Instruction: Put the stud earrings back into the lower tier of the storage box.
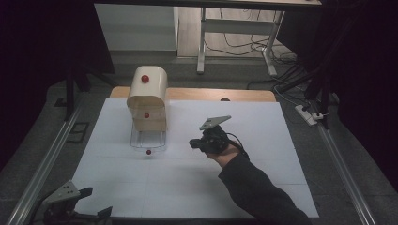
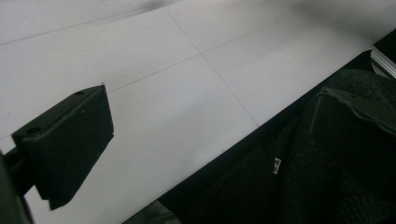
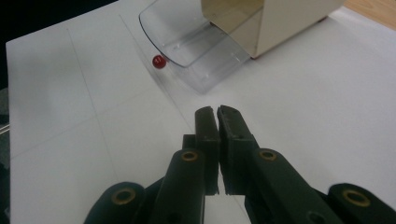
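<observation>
Right tool, jaws pressed together and empty, aimed over the white surface; red ball at eleven o'clock beyond, touching the clear tray lip below the cream dispenser; left tool spread, far back

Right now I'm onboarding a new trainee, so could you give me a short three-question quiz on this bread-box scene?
1. True or false: the right gripper has its jaws closed with nothing between them.
2. The cream bread-box-shaped container has a clear plastic flap. How does it stand? A) shut B) open, lying down onto the white sheet C) removed
3. Fill in: the flap's handle is a small ___ round knob.

Key: 1 true; 2 B; 3 red. The left gripper, near the table's front corner, has its jaws apart.
</observation>
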`<state>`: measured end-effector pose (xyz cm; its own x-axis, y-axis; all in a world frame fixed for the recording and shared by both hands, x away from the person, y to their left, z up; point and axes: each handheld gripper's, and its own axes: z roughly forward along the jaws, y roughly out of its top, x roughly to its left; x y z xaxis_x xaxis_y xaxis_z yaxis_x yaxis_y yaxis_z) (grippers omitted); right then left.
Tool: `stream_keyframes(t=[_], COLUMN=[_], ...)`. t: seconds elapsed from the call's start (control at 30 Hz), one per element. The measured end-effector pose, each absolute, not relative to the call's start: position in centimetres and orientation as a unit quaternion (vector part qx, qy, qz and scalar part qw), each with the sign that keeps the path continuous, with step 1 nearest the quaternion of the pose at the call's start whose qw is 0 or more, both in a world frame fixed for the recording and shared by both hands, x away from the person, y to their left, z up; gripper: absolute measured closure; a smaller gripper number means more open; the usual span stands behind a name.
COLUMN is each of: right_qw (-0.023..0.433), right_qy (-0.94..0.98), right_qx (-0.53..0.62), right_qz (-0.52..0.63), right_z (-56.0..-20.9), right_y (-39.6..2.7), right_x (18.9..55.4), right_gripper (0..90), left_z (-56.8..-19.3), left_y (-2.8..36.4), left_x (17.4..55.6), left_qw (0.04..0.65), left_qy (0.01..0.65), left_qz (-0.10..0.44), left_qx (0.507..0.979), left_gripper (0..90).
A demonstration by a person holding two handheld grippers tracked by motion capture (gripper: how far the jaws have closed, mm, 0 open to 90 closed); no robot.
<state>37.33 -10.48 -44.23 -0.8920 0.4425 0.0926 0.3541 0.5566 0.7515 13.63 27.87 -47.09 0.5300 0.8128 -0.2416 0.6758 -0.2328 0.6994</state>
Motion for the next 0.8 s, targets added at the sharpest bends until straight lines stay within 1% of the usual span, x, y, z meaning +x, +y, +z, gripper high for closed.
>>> stream_keyframes(t=[0.5, 0.8], right_qw=[0.041, 0.045], right_qy=[0.875, 0.872], right_qx=[0.211, 0.199], right_qz=[0.433, 0.445], right_z=[-45.5, -46.1], right_y=[-4.9, -2.0], right_x=[38.9, 39.5], right_gripper=[87.1, 87.0], left_z=[-47.1, -47.1], left_y=[28.0, 28.0], left_x=[13.6, 13.5], left_qw=[0.398, 0.399], left_qy=[0.475, 0.474], left_qz=[0.082, 0.082], left_qx=[0.781, 0.781], left_gripper=[0.0, 0.0])
